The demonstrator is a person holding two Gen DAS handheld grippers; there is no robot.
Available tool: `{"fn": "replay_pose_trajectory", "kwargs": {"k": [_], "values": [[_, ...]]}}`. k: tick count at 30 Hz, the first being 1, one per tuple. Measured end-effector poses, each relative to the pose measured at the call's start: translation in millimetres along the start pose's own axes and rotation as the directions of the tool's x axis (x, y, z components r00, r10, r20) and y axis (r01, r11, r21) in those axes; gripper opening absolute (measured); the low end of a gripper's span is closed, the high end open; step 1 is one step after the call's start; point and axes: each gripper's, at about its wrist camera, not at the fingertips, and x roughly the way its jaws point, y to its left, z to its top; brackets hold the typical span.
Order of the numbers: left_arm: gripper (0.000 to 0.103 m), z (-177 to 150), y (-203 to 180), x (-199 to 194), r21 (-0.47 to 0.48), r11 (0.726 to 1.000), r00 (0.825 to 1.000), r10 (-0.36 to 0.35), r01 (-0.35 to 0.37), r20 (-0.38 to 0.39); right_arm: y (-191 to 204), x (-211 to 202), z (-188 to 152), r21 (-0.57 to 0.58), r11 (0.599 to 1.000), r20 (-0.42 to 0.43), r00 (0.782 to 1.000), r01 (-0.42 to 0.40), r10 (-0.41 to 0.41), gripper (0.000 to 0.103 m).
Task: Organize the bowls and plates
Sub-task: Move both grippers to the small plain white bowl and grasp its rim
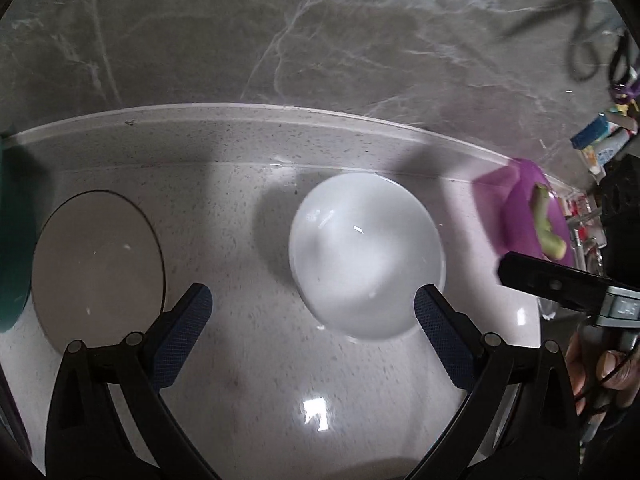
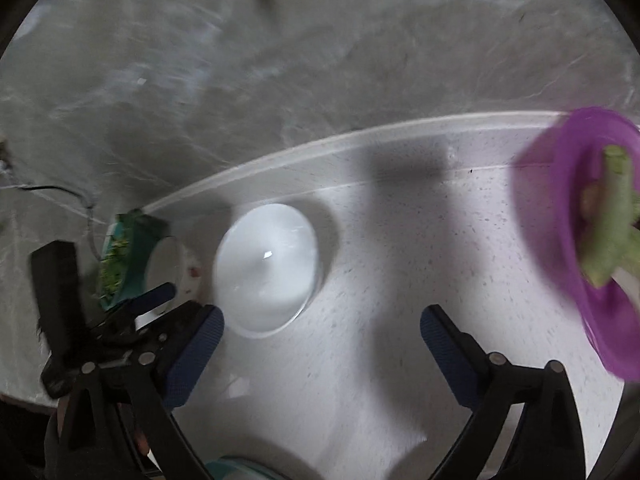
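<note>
A white bowl stands empty on the white speckled table. My left gripper hangs open above the table just in front of it, its right pad near the bowl's rim, nothing between the fingers. A flat round plate lies to the left. My right gripper is also open and empty, with the white bowl ahead on its left. A purple bowl holding green vegetables sits at the right.
A teal bowl with green food stands at the table's left edge beside the plate. The table's curved edge drops to a grey marble floor. A hand holds the right gripper. Clutter and cables lie far right.
</note>
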Motion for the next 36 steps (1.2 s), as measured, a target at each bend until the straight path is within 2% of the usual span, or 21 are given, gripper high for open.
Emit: {"fn": "replay_pose_trajectory", "kwargs": {"k": [2, 5, 7, 9, 10, 13, 15, 17, 18, 20, 21, 22, 24, 25, 26, 28, 30, 36], "values": [[0.102, 6.1, 2.8, 9.3, 0.0, 1.0, 1.0, 0.004, -0.004, -0.008, -7.8, 12.7, 8.2, 0.019, 1.0, -0.036, 0.999, 0.016, -0.016, 0.082], [0.101, 11.8, 3.7, 25.7, -0.019, 0.999, 0.999, 0.034, -0.034, -0.024, -10.0, 31.6, 15.4, 0.012, 1.0, -0.076, 0.997, -0.014, 0.014, 0.065], [0.1, 14.5, 7.6, 34.3, -0.024, 0.998, 0.998, 0.053, -0.054, -0.024, -10.0, 42.5, 19.0, 0.007, 1.0, -0.097, 0.995, -0.028, 0.028, 0.063], [0.094, 15.6, 6.8, 41.9, -0.024, 0.998, 0.998, 0.054, -0.055, -0.033, -8.9, 52.2, 21.9, 0.009, 0.999, -0.107, 0.993, -0.046, 0.047, 0.063], [0.089, 15.4, 6.0, 44.8, -0.022, 0.998, 0.998, 0.056, -0.057, -0.038, -8.3, 58.0, 23.1, 0.008, 0.999, -0.114, 0.992, -0.047, 0.047, 0.063], [0.062, 16.2, 1.7, 57.2, -0.008, 0.998, 0.996, 0.067, -0.067, -0.059, -7.9, 67.7, 23.8, 0.006, 0.999, -0.115, 0.993, -0.032, 0.032, 0.062], [0.061, 19.3, -3.0, 63.1, 0.014, 0.996, 0.994, 0.091, -0.09, -0.055, -5.5, 74.0, 24.1, -0.005, 1.0, -0.124, 0.992, -0.026, 0.025, 0.059], [0.06, 19.6, -4.3, 64.5, 0.019, 0.995, 0.994, 0.096, -0.095, -0.053, -1.2, 79.0, 22.6, -0.046, 0.999, -0.136, 0.991, 0.006, -0.012, 0.047], [0.058, 20.5, -6.3, 65.5, 0.027, 0.995, 0.994, 0.098, -0.096, -0.051, 0.4, 81.6, 23.7, -0.058, 0.998, -0.144, 0.989, 0.019, -0.027, 0.044], [0.041, 21.1, -10.6, 67.7, 0.041, 0.995, 0.993, 0.098, -0.096, -0.059, 0.0, 85.9, 22.0, -0.061, 0.998, -0.161, 0.986, 0.034, -0.044, 0.033], [0.036, 21.1, -13.1, 69.7, 0.048, 0.995, 0.993, 0.096, -0.093, -0.065, 0.0, 86.7, 21.2, -0.061, 0.998, -0.162, 0.986, 0.034, -0.043, 0.033], [0.027, 20.7, -15.6, 71.0, 0.06, 0.994, 0.993, 0.098, -0.094, -0.067, 1.2, 86.6, 21.3, -0.062, 0.998, -0.159, 0.986, 0.033, -0.042, 0.031], [0.025, 20.6, -21.7, 76.3, 0.077, 0.993, 0.992, 0.099, -0.093, -0.073, 6.8, 86.6, 20.7, -0.077, 0.997, -0.158, 0.987, 0.023, -0.035, 0.02], [0.016, 20.4, -23.4, 77.2, 0.079, 0.993, 0.993, 0.095, -0.089, -0.075, 9.9, 88.4, 21.0, -0.088, 0.996, -0.158, 0.987, 0.025, -0.039, 0.013], [0.012, 20.3, -25.3, 79.6, 0.083, 0.993, 0.992, 0.092, -0.085, -0.082, 13.6, 88.4, 20.4, -0.103, 0.994, -0.156, 0.986, 0.033, -0.049, 0.01], [0.012, 19.9, -28.2, 83.2, 0.086, 0.992, 0.992, 0.094, -0.087, -0.08, 18.9, 89.1, 20.8, -0.124, 0.991, -0.149, 0.986, 0.054, -0.073, 0.009], [0.009, 19.7, -28.0, 85.3, 0.077, 0.994, 0.993, 0.08, -0.074, -0.081, 17.0, 89.3, 21.7, -0.112, 0.993, -0.148, 0.987, 0.045, -0.062, 0.009], [0.009, 13.8, -34.4, 75.0, 0.089, 0.994, 0.994, 0.07, -0.062, -0.084, 25.6, 86.9, 20.0, -0.096, 0.994, -0.144, 0.988, 0.043, -0.057, 0.009]]}}
